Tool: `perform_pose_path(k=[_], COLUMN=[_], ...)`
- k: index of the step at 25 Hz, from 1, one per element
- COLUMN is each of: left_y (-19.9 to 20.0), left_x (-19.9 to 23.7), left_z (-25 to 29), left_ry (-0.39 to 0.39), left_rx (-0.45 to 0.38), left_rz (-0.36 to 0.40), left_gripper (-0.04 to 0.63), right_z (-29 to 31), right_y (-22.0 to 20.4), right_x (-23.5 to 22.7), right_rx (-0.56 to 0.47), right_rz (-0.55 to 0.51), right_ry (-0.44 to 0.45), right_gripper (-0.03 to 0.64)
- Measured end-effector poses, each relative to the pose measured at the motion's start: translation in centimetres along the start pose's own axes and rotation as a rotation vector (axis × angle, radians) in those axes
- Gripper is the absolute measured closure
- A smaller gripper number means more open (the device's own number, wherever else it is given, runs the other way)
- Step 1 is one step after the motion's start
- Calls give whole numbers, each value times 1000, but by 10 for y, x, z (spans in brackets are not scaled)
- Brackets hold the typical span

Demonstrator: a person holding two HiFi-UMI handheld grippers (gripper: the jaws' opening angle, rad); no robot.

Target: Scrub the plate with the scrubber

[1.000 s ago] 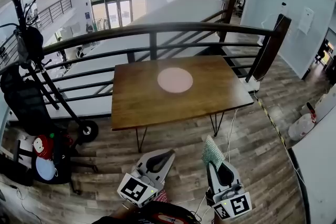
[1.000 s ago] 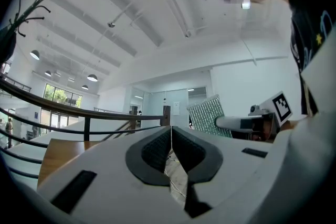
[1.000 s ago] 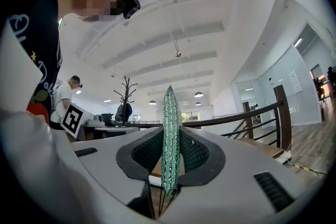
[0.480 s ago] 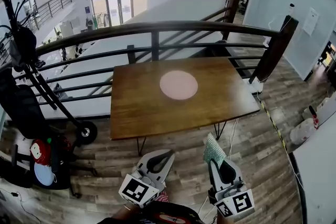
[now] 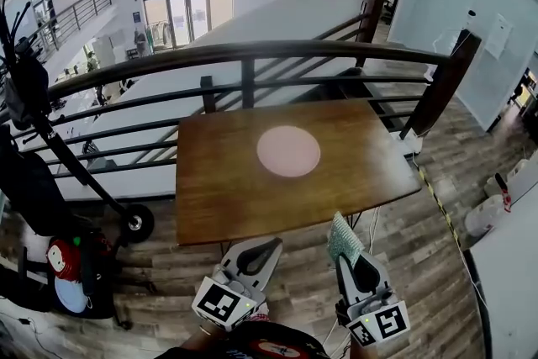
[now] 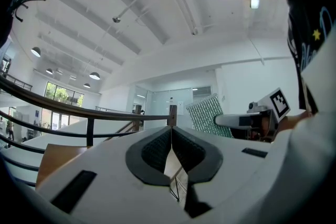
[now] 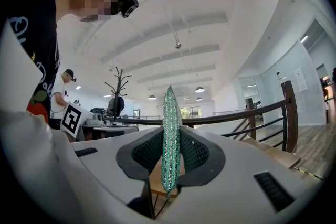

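Centre of the head view, on the brown wooden table [image 5: 210, 189], lies the pale pink plate [image 5: 288, 151]. It sits flat and alone, well apart from both tools, which hang over the plank floor [image 5: 420, 206] at the bottom of the frame, short of the table's near edge. My right tool [image 7: 170, 162] is clenched on the green scrubber [image 5: 340, 236], held on edge with most of the pad sticking out beyond the tips. My left tool [image 6: 171, 139] grips nothing, its pads pressed together.

Scrubbing has not begun, as I read it. The scrubber looks thin, light and soft, a glittery mesh pad that I expect to fold when pressed, so I would lay its face flat on the plate rather than jab with the edge. The plate looks stiff, shallow and smooth, and on polished wood I expect it to skate under sideways strokes. I would open the left tool and pinch the near rim to steady it, gently in case it is ceramic.
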State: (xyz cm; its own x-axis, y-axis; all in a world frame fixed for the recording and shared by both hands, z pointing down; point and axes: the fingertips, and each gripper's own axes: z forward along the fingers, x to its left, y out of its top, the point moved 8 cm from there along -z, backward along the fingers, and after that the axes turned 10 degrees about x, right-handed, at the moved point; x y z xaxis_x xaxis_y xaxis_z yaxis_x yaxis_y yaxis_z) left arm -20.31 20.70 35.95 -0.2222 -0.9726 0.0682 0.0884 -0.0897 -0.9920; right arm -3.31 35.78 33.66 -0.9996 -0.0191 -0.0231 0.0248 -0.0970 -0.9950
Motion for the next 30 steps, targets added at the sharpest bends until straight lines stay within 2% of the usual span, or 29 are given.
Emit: perform_pose_path(k=[16, 20, 24, 30], left_y=[1, -1, -2, -8], left_x=[89, 102, 109, 119], left_z=[45, 46, 44, 44], left_ry=[-37, -37, -36, -11], left_rx=[-14, -22, -26, -27], left_rz=[-40, -63, -131, -110], left_gripper=[591, 591, 591, 591], right_z=[84, 96, 103, 112], right_y=[8, 12, 15, 18], right_x=[-18, -17, -13, -17], right_rx=[29, 40, 49, 40], right_rz=[-16, -26, -38, -45], right_ry=[-49, -53, -48, -45], right_gripper=[548, 548, 548, 548])
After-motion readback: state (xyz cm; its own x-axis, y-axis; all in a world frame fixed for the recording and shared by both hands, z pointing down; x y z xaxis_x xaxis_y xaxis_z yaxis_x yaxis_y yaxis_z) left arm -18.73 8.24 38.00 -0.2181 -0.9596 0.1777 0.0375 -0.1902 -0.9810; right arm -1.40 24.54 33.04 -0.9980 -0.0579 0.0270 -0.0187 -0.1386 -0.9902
